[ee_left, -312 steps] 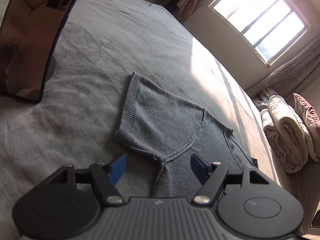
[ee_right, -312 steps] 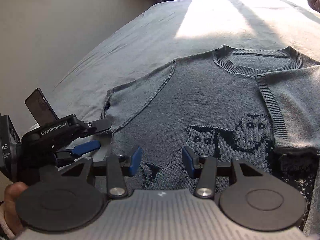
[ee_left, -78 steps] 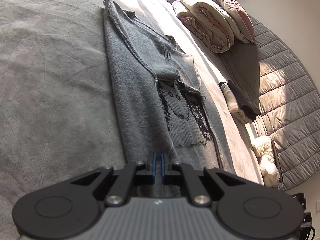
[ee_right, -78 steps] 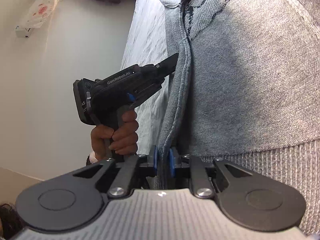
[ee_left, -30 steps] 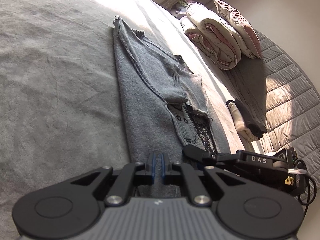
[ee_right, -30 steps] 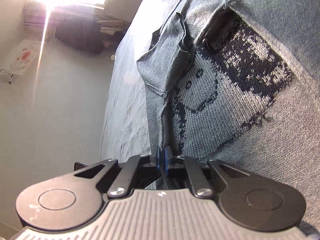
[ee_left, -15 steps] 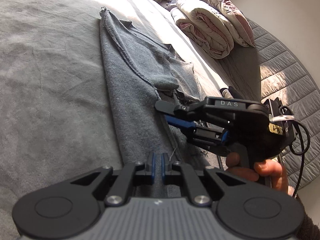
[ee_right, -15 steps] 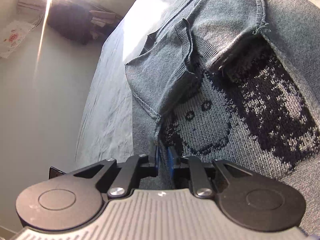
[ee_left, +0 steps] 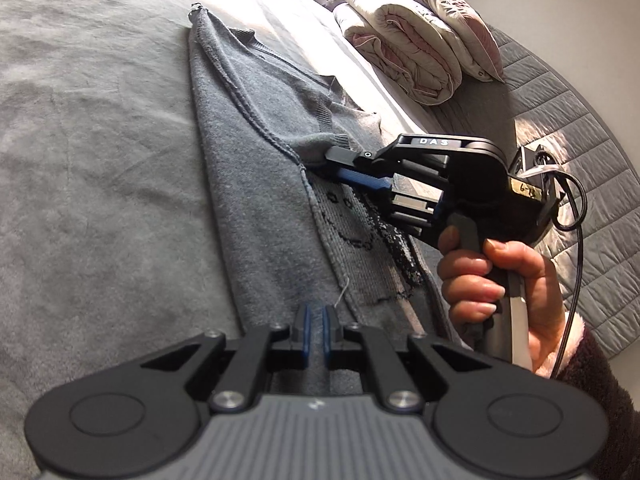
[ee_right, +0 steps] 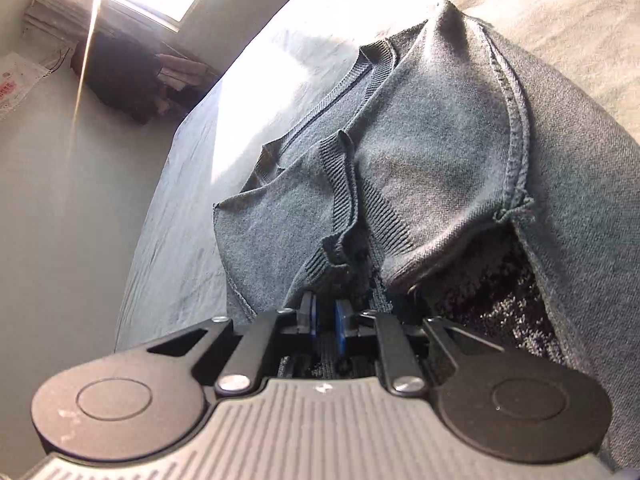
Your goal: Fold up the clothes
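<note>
On the grey bed cover [ee_left: 88,184] a grey knitted sweater with a dark patterned panel [ee_left: 256,184] lies folded lengthwise into a long narrow strip that runs from the near edge of the left wrist view to the far, sunlit part of the bed. At its near end, the left gripper [ee_left: 316,330] has its blue-padded jaws nearly together, with a fold of the sweater's grey fabric pinched between them. Further along the strip, the right gripper [ee_left: 320,163] comes in from the right, held by a hand [ee_left: 492,280] in a dark fuzzy sleeve [ee_left: 600,376]. Its tip touches the folded-in sleeve of the sweater, just above the dark pattern. Seen from its own camera, the right gripper [ee_right: 325,322] has its jaws close together, a narrow gap between the blue pads, and ribbed sweater fabric sits between them. Far right, a rolled pale pink quilt [ee_left: 404,44] and a pink pillow [ee_left: 456,20] rest on a grey quilted mattress [ee_left: 580,128].
</note>
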`<state>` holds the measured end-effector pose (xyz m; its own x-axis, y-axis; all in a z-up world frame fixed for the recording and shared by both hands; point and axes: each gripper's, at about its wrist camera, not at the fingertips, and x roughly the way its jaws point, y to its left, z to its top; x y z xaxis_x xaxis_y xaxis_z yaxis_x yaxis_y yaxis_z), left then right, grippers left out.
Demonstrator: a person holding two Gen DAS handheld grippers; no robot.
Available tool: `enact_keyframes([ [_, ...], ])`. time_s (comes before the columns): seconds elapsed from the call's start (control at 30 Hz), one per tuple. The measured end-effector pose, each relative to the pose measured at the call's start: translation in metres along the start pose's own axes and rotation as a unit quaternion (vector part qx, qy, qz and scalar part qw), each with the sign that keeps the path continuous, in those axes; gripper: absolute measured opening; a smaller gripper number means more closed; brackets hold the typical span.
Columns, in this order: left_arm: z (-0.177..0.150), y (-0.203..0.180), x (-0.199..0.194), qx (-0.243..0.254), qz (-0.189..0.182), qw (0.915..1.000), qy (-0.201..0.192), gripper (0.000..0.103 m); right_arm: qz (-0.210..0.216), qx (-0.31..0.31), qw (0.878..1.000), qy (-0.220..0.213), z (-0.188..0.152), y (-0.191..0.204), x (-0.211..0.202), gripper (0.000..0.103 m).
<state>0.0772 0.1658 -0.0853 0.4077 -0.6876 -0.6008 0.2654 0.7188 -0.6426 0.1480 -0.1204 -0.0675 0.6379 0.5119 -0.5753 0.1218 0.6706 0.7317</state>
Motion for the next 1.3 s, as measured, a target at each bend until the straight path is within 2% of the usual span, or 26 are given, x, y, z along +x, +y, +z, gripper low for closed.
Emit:
enact_keyframes([
  [0.1,0.000,-0.003,-0.002,0.003,-0.006,1.0000,-0.007,0.005,0.005,0.005,1.000,-0.001,0.009,0.000,-0.013,0.018],
  [0.17,0.001,-0.007,-0.003,0.008,-0.010,0.9998,-0.016,0.005,-0.001,-0.018,1.000,-0.010,0.018,0.007,-0.022,0.018],
  [0.2,0.002,-0.010,-0.004,0.012,-0.013,0.9996,-0.022,0.005,-0.008,-0.034,0.999,-0.016,0.022,0.011,-0.025,0.029],
  [0.23,0.003,-0.012,-0.005,0.016,-0.016,0.9993,-0.028,0.005,-0.016,-0.050,0.998,-0.023,0.029,0.017,-0.026,0.049],
  [0.27,0.005,-0.013,-0.005,0.017,-0.017,0.9991,-0.034,0.005,-0.025,-0.060,0.998,-0.026,0.037,0.022,-0.022,0.053],
  [0.4,0.013,-0.014,-0.004,0.011,-0.013,0.9984,-0.053,0.007,-0.042,-0.076,0.996,-0.011,0.056,0.030,-0.017,0.053],
  [0.53,0.022,-0.014,0.000,0.002,-0.005,0.9975,-0.070,0.008,-0.045,-0.037,0.998,0.040,0.034,0.022,0.003,0.053],
  [0.6,0.026,-0.014,0.003,-0.001,-0.005,0.9973,-0.074,0.009,-0.019,-0.025,0.998,0.050,0.025,0.019,0.009,0.053],
  [0.67,0.027,-0.015,0.007,-0.002,-0.004,0.9973,-0.073,0.009,-0.017,-0.025,0.998,0.049,0.018,0.018,0.018,0.053],
  [0.7,0.026,-0.015,0.009,0.000,-0.001,0.9975,-0.071,0.009,-0.020,-0.031,0.999,0.040,0.016,0.019,0.020,0.050],
  [0.8,0.025,-0.017,0.014,0.008,0.007,0.9979,-0.064,0.009,-0.030,-0.042,0.999,0.018,0.012,0.022,0.020,0.011],
  [0.9,0.025,-0.015,0.017,0.013,0.016,0.9984,-0.053,0.009,-0.055,-0.069,0.996,-0.012,0.007,0.027,0.009,0.011],
  [1.0,0.025,-0.012,0.021,0.014,0.024,0.9988,-0.040,0.010,-0.084,-0.093,0.992,0.006,0.005,0.023,0.018,0.006],
  [1.07,0.024,-0.012,0.022,0.015,0.026,0.9989,-0.037,0.010,-0.069,-0.081,0.994,0.014,0.010,0.021,0.009,0.021],
  [1.17,0.023,-0.014,0.021,0.021,0.024,0.9989,-0.035,0.010,-0.061,-0.100,0.993,0.016,0.012,0.024,-0.013,0.027],
  [1.23,0.020,-0.016,0.020,0.026,0.022,0.9989,-0.032,0.010,-0.062,-0.119,0.991,0.017,0.012,0.023,-0.031,0.039],
  [1.3,0.011,-0.019,0.018,0.032,0.019,0.9989,-0.029,0.010,-0.068,-0.133,0.989,0.015,0.009,0.014,-0.051,0.040],
])
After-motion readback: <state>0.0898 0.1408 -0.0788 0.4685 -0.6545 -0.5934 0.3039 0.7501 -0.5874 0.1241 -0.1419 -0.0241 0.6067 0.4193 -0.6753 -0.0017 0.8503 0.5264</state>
